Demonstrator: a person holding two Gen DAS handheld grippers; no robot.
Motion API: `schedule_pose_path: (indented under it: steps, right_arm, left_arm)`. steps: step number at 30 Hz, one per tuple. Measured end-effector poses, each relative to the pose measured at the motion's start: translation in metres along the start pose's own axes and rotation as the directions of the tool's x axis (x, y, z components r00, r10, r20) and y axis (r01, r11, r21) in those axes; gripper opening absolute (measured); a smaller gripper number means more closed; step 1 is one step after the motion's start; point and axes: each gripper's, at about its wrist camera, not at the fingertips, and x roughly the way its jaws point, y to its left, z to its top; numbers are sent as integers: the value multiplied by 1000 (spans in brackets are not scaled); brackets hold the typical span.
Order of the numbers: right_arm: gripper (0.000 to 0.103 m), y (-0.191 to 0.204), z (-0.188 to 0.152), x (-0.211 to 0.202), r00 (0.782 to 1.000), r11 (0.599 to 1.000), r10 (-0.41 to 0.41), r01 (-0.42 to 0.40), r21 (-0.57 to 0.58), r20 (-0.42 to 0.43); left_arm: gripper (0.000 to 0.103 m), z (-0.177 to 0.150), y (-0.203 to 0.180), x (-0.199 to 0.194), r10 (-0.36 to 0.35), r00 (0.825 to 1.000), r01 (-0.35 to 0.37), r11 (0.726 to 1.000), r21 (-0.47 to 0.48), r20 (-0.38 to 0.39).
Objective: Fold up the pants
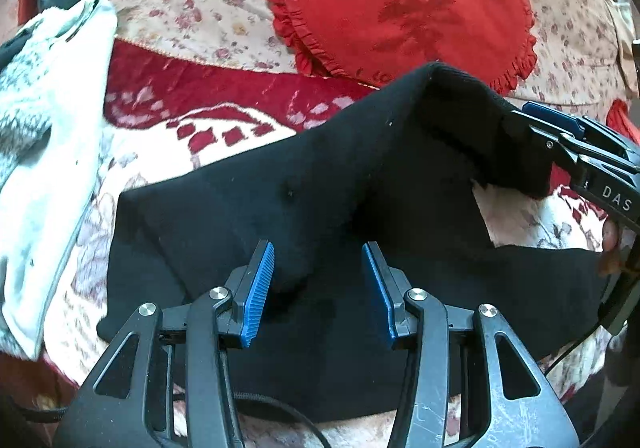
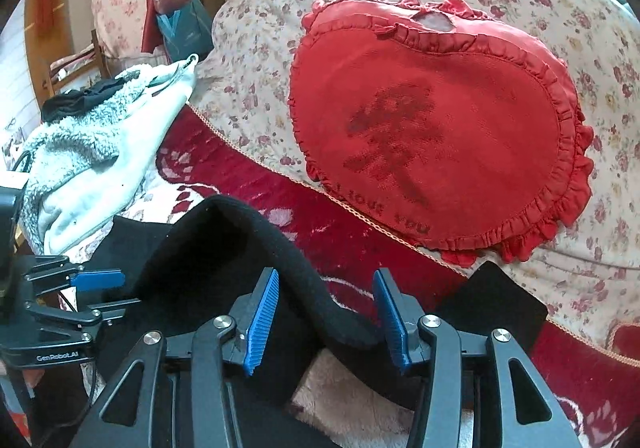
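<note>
The black pants (image 1: 304, 184) lie on a red and white blanket (image 1: 224, 124), partly folded, with one part raised in a hump at the right. My left gripper (image 1: 318, 248) is open just above the pants' near part. My right gripper (image 2: 326, 276) is open, with a raised fold of the pants (image 2: 256, 232) between its fingers; it also shows in the left wrist view (image 1: 556, 128) at the pants' right edge. My left gripper shows at the left of the right wrist view (image 2: 100, 290).
A red heart-shaped cushion (image 2: 440, 120) leans on a floral quilt (image 2: 256, 48) behind the pants. A white fleece garment (image 1: 44, 144) lies at the left. Bags and a chair stand at the far left (image 2: 176, 20).
</note>
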Motion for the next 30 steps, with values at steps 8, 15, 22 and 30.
schedule_pose_path:
  steps: [8, 15, 22, 30]
  right_arm:
    - [47, 0, 6, 15, 1000, 1000, 5, -5, -23, -19]
    - [20, 5, 7, 45, 994, 997, 37, -43, -63, -99]
    - [9, 34, -2, -7, 994, 989, 96, -100, -108, -43]
    - [8, 107, -68, -54, 982, 972, 175, -184, -144, -75]
  left_arm:
    - [45, 15, -11, 32, 87, 995, -78, 986, 145, -57]
    - [13, 33, 15, 32, 58, 997, -53, 994, 93, -52]
    - [10, 47, 45, -19, 73, 995, -79, 992, 102, 66]
    - [11, -12, 67, -34, 131, 990, -138, 979, 150, 56]
